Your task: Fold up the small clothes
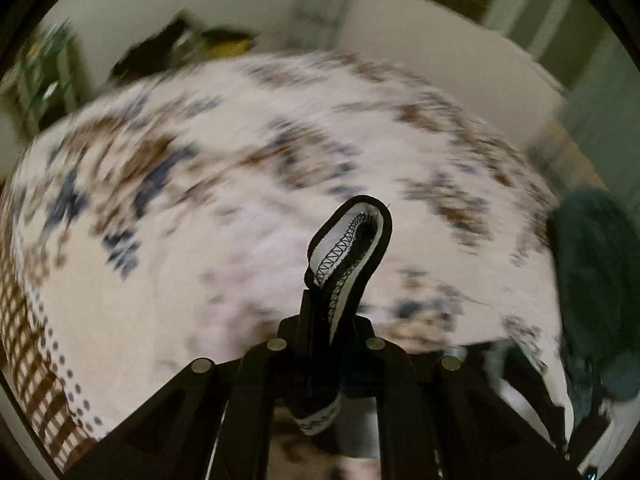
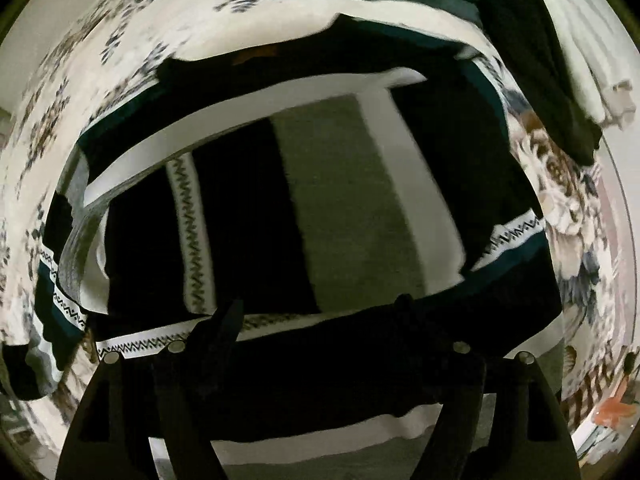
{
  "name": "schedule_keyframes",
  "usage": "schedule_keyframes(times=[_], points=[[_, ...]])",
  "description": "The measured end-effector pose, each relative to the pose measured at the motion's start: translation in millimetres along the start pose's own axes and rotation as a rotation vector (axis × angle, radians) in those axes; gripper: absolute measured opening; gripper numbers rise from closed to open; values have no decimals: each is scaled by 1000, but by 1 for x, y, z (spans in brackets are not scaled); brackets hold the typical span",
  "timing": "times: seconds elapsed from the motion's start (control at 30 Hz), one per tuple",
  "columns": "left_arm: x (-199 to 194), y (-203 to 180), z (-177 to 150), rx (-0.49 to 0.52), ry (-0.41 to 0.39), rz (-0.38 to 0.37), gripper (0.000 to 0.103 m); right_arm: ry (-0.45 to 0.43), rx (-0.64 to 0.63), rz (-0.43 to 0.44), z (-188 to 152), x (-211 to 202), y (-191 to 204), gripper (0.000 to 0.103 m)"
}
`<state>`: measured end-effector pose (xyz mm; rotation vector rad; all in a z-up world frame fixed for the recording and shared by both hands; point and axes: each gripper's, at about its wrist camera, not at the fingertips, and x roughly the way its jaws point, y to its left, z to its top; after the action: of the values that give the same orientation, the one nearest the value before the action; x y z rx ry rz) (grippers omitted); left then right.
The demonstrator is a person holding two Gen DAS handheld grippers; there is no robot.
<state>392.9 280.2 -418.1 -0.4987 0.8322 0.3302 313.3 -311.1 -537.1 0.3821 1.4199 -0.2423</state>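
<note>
The left hand-held gripper (image 1: 320, 300) pinches a black-edged white waistband (image 1: 352, 240); the right hand-held gripper (image 2: 320, 312) stands wide above the striped garment (image 2: 344, 208) on the floral bed (image 2: 568, 208).

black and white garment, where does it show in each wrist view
Left wrist: a stitched fold of the black and white garment stands low centre, pinched in the shut left claw.
Right wrist: it fills the middle, under the open right claw.
Shared landmark: the floral sheet.
</note>
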Motion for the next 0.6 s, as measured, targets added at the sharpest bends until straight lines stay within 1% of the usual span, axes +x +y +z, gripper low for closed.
schedule_keyframes(times=[0.03,0.1,0.13,0.17,0.2,0.23,0.33,0.37,0.4,0.47,0.5,0.57,0.6], points=[[-6,-19,-1,29,-4,-21,7,4,7,19,2,-2,-12,79],[-18,-77,-11,111,16,-93,6,0,8,39,7,-6,-34,79],[-23,-107,-22,158,37,-128,6,-7,3,43,10,-7,-47,79],[-28,-149,-42,221,68,-178,7,-14,-1,45,13,-7,-59,79],[-31,-170,-53,253,86,-201,7,-19,-8,37,17,-6,-75,79],[-34,-211,-79,312,128,-241,6,-19,-14,23,22,-5,-91,79],[-39,-289,-137,406,222,-336,7,-28,-22,-1,35,-7,-135,79],[-39,-325,-168,456,260,-371,7,-31,-24,-8,39,-9,-150,79],[-40,-344,-181,476,281,-391,7,-33,-23,-9,43,-10,-161,79],[-39,-396,-230,548,344,-441,7,-28,-16,0,52,-11,-192,79],[-39,-416,-248,572,363,-457,7,-22,-9,11,55,-10,-204,79],[-38,-441,-277,603,388,-469,11,-2,11,49,64,-7,-231,79],[-37,-453,-289,626,399,-464,16,6,24,75,71,-6,-245,79]])
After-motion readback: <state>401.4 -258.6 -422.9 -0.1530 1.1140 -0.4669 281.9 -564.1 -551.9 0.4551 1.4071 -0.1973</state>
